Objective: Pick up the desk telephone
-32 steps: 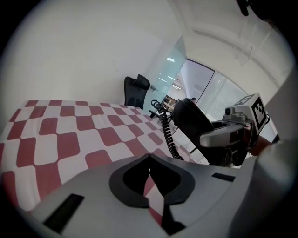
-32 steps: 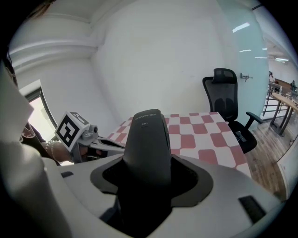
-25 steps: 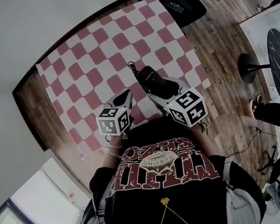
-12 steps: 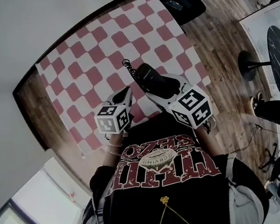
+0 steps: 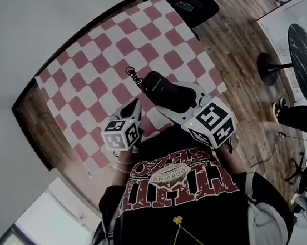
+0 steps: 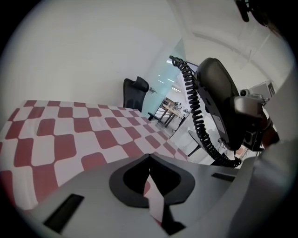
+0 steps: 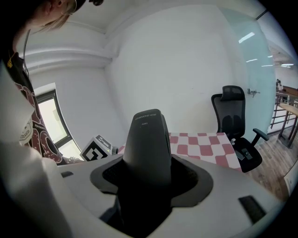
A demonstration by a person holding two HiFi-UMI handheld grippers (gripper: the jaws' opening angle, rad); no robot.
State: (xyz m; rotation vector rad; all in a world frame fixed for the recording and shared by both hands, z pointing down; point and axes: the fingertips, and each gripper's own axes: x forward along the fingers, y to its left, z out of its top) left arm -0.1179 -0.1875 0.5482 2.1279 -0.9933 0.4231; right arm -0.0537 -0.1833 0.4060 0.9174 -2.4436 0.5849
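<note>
The right gripper (image 5: 176,97) reaches forward from the person's chest over the near edge of the checked tabletop (image 5: 95,65). Its jaws are clamped on the sides of the black desk telephone (image 5: 155,84). The telephone stands up out of the grip, raised above the cloth, and its coiled cord (image 6: 195,116) trails along one side. The left gripper (image 5: 135,108) points the same way just beside it, lower, with its jaws together on nothing.

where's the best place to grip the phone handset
Grip the handset at its slim middle, jaws across its width, coming from the person's side, as the right gripper does. The coiled cord hangs at the far end, so that end is best avoided.
</note>
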